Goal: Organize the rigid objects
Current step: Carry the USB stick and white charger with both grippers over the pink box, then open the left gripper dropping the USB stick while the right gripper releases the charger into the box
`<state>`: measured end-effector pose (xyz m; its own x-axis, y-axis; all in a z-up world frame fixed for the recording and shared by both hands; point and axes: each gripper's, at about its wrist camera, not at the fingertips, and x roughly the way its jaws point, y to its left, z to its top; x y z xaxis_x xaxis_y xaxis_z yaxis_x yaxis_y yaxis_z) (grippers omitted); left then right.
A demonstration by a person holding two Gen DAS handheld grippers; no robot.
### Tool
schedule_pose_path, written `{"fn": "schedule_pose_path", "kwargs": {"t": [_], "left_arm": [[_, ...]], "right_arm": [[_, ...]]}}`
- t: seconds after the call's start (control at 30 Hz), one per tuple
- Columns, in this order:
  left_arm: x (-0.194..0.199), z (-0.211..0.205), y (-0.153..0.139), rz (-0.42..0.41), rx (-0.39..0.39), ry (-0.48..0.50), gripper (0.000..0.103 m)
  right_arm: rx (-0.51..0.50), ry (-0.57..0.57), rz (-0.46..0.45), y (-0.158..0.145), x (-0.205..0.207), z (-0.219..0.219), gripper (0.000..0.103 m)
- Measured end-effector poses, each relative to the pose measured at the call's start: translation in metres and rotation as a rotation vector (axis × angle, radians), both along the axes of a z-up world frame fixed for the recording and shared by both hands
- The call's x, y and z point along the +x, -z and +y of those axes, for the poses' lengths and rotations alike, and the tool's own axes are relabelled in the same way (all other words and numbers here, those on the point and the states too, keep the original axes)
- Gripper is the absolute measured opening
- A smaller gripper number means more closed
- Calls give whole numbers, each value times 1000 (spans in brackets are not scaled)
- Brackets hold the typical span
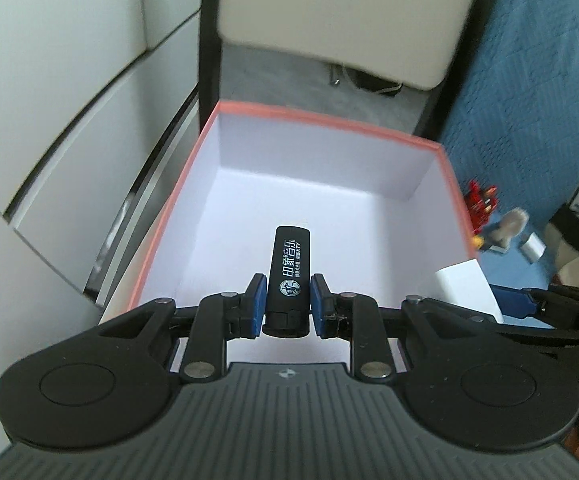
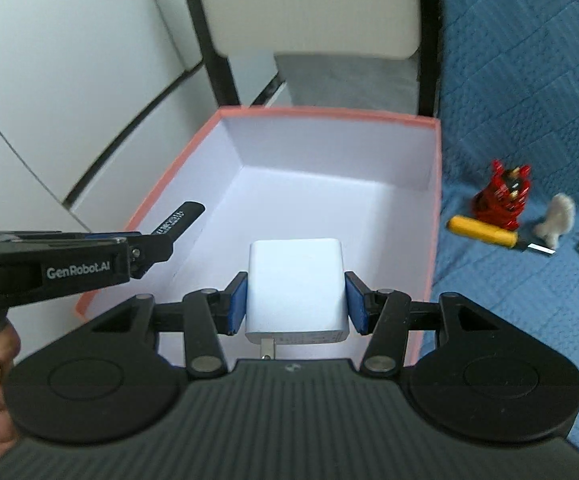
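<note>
A black lighter (image 1: 287,280) is clamped between the pads of the left gripper (image 1: 286,300), held above the near part of the open pink-rimmed box (image 1: 177,200). A white charger (image 2: 296,290) is clamped by the right gripper (image 2: 296,300), beside it over the box.

left tongs (image 1: 285,304): clamped on black lighter (image 1: 288,276) | above box (image 1: 161,236) | blue cloth (image 1: 529,120) right

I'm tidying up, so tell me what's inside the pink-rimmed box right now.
The box shows only bare white floor. The near part is hidden behind the black lighter and white charger, both held above it.
</note>
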<state>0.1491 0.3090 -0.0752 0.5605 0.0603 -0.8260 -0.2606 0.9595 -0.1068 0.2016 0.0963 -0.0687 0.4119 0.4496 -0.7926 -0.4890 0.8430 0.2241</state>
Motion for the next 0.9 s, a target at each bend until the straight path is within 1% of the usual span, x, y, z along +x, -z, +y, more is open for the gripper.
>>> {"fn": "schedule_pose_path", "kwargs": {"t": [0.17,0.27,0.43,0.5,0.53,0.6,0.7,0.9], "left_arm": [[2,13,24,49,-23,-17,27],[2,17,36,93,-38,-19,28],[3,16,49,129,-48,-13,28],[3,15,51,134,-49,-9,28],[2,15,50,129,-46,-12,28],[2,15,49,127,-50,-22,30],[2,15,43,128,-46,-33,37],[-1,2,20,86,-21,-24,37]], "right_arm": [[-39,-27,53,22,0,15,54],[-60,-40,75,34,0,21,54],[-85,-45,109,46,-2,22,54],[-86,-51,106,46,-2,21,53],[-84,-53,102,44,-2,20,52],[-80,-56,101,39,-3,19,52],[-67,-56,91,32,-3,17,52],[-38,-43,44,13,-5,4,52]]}}
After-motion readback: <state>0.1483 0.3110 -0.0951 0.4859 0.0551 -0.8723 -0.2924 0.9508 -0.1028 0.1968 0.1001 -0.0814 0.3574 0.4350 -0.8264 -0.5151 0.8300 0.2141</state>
